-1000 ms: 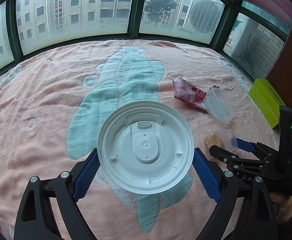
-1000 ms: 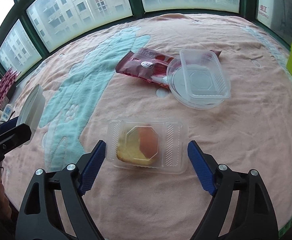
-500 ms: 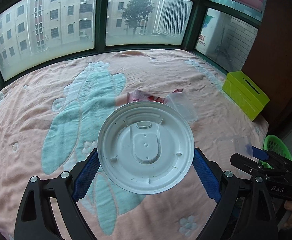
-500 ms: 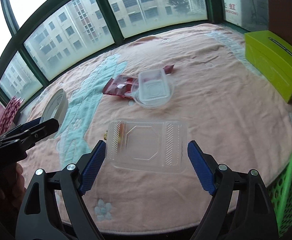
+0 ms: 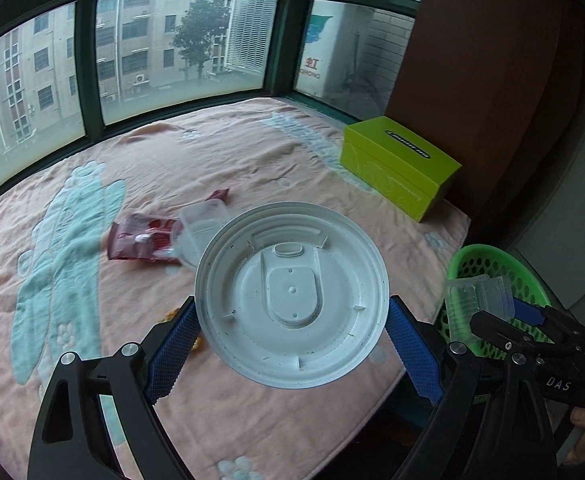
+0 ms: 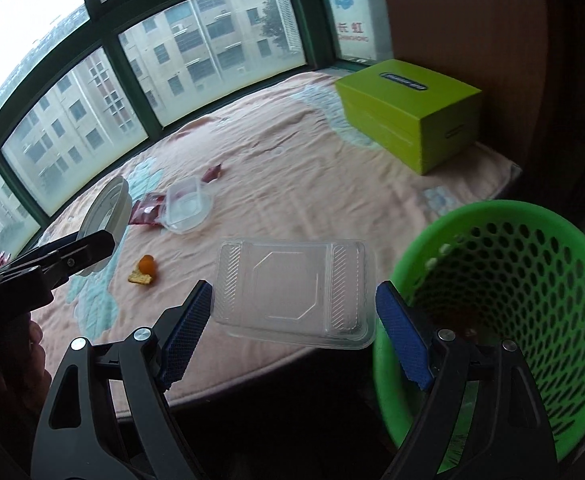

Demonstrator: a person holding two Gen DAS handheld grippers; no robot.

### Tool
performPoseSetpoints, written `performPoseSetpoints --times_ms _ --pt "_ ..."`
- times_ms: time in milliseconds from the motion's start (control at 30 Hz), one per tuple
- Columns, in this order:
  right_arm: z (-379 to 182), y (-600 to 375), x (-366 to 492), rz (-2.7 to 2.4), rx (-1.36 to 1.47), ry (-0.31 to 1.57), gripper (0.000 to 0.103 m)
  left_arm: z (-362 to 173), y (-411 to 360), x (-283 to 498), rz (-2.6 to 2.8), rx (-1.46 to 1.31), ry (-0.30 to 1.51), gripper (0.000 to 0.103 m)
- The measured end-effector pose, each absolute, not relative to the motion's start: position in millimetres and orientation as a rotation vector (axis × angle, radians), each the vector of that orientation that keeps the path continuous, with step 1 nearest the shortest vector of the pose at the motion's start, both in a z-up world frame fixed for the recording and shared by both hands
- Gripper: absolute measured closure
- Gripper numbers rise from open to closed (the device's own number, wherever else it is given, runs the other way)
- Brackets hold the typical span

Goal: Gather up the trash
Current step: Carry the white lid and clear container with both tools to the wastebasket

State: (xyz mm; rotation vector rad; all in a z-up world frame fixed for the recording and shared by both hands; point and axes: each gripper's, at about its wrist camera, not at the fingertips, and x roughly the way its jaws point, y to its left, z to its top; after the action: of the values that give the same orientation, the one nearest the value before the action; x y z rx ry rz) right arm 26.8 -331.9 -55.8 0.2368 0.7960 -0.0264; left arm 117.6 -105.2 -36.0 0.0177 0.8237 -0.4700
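One green basket (image 6: 504,320) — contents unclear

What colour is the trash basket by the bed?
Bright green, with a perforated mesh wall; clearest in the right wrist view.

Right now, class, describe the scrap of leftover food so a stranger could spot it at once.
Start at the pink blanket under the windows. On it, nearer than the red wrapper and the clear tub, lies the food scrap. It is a small orange and tan lump, the only thing there that is not packaging.
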Motion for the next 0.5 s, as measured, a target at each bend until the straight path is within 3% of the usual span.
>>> performPoseSetpoints --times_ms 500 --pt "-60 -448 -23 -0.298 0.304 0.771 0.019 -16 -210 102 -0.651 0.105 0.799 0.015"
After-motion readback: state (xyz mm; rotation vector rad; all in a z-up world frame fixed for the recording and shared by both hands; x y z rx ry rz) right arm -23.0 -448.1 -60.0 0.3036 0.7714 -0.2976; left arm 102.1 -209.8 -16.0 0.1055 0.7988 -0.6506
